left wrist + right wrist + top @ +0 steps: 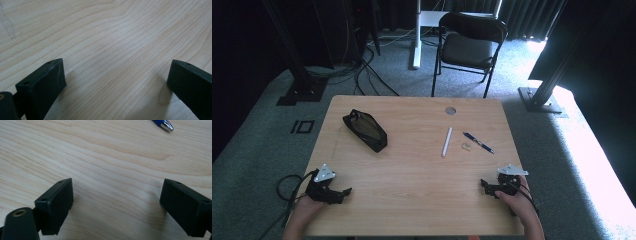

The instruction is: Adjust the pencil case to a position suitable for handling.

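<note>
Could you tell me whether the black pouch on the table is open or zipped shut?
Open: the black pouch lies on its side with its top gaping, showing a lighter interior. Whether anything is inside, I cannot tell.

High view overhead; both gripper views close above table [412, 170].

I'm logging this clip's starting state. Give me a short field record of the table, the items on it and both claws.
surface: wooden table
left side: black pouch, lying open
right of centre: white pen, small eraser, blue pen, all apart
left claw: open, on table's near left, holds nothing
right claw: open, on table's near right, holds nothing
behind table: folding chair
</note>
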### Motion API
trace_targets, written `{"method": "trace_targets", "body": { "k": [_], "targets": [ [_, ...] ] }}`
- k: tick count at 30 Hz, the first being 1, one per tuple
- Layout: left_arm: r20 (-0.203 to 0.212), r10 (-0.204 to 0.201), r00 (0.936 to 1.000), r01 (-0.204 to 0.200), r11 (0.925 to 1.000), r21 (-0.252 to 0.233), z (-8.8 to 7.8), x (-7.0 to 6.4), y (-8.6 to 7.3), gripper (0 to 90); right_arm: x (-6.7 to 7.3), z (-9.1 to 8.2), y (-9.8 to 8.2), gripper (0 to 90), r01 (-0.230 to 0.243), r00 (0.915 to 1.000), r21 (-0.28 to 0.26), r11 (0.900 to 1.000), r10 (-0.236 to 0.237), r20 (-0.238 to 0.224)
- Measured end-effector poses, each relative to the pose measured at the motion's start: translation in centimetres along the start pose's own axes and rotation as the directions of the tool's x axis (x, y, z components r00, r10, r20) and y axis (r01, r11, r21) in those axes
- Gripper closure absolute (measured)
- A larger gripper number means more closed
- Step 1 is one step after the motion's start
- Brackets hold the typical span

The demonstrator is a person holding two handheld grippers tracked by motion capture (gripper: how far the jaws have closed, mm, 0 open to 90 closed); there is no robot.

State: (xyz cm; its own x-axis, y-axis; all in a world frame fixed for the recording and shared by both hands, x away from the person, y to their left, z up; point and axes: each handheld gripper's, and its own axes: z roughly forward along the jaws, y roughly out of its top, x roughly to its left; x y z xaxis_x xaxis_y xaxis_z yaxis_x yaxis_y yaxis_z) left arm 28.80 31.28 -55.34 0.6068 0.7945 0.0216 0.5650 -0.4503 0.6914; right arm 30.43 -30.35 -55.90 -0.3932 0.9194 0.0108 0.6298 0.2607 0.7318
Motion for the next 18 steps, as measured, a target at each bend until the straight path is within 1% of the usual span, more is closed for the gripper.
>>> {"method": "trace_targets", "body": {
  "k": [9,11,14,18],
  "targets": [
    [-0.002,-0.003,1.0,0.003,1.0,0.0,0.0,-0.05,0.0,2.1,0.01,0.03,0.05,11.4,0.002,1.0,0.001,1.0,-0.002,-0.002],
    [-0.002,-0.002,1.0,0.002,1.0,0.0,0.0,-0.04,0.0,2.1,-0.03,0.02,0.04,11.4,0.001,0.9999,-0.001,1.0,-0.001,-0.011],
    [-0.002,-0.003,1.0,0.003,1.0,0.0,0.0,-0.04,0.0,2.1,0.07,0.04,0.06,11.4,0.018,0.9997,0.0,1.0,-0.018,-0.017],
    [-0.003,-0.005,1.0,0.005,1.0,0.0,-0.01,-0.07,-0.01,2.1,0.13,0.22,0.25,11.4,0.03,0.9991,-0.002,1.0,-0.03,-0.031]
  ]
}}
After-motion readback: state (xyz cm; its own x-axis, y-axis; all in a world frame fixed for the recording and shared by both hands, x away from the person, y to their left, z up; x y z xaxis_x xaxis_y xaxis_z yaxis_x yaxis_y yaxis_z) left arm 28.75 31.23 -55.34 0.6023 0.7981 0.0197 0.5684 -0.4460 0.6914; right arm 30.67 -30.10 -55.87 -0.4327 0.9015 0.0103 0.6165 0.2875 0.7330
